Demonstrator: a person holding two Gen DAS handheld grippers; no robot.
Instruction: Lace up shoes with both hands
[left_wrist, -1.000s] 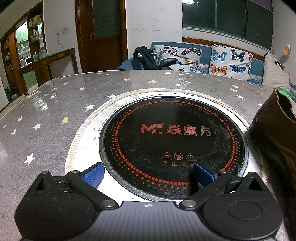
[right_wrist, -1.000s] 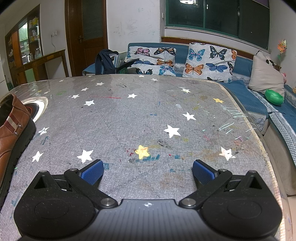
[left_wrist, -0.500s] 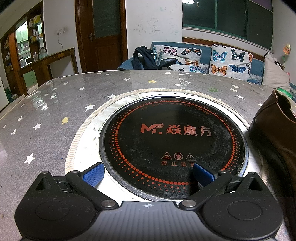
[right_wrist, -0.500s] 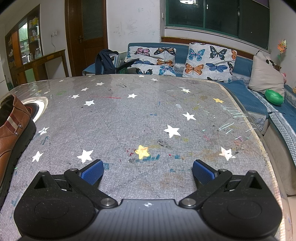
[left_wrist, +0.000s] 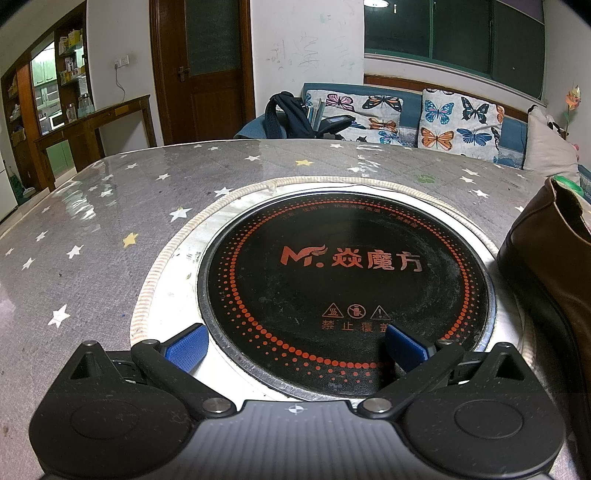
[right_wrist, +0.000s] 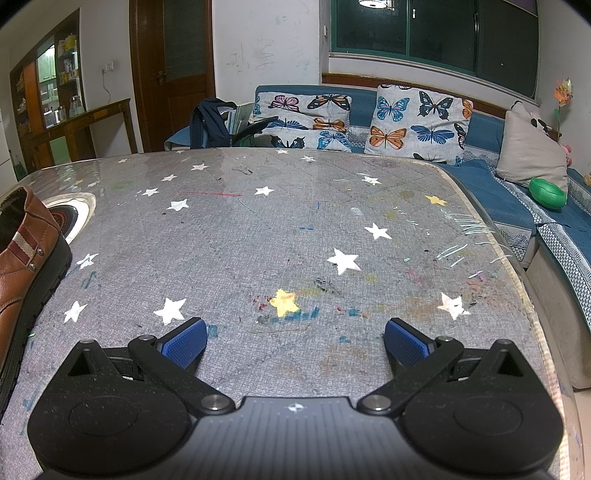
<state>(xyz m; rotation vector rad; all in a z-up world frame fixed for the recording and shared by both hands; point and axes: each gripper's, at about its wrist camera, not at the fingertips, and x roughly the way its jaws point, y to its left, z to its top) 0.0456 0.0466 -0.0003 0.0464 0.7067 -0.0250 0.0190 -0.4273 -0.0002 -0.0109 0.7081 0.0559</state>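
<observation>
Left wrist view, from left to right: wooden side counter (left_wrist: 92, 122) and dark door (left_wrist: 201, 70) along the far wall; grey star-printed table (left_wrist: 92, 229) in the foreground; round black induction hob (left_wrist: 343, 280) with orange lettering, set into the table inside a pale woven ring (left_wrist: 155, 266); butterfly-print cushions (left_wrist: 458, 118) on a blue sofa beyond the table's far edge; brown leather shoe (left_wrist: 546, 266) at the right margin, resting on the table just beside the hob's rim, cut off by the frame, laces not visible. Left gripper (left_wrist: 293, 341) held low over the near edge of the hob, blue fingers (left_wrist: 186, 347) spread wide, nothing between them. Right wrist view, from left to right: same shoe (right_wrist: 26, 266) at the left margin, black sole on the table, striped tab with two rivets on its side; part of the hob (right_wrist: 62, 218) just behind it; open stretch of table (right_wrist: 295, 236) marked with stars and coloured scribbles; sofa (right_wrist: 491, 192) with a plain cushion (right_wrist: 528, 147) and a green object (right_wrist: 547, 192) at the right. Right gripper (right_wrist: 294, 341) held low over the bare table, well apart from the shoe, blue fingers (right_wrist: 406, 341) likewise spread wide and holding nothing.
</observation>
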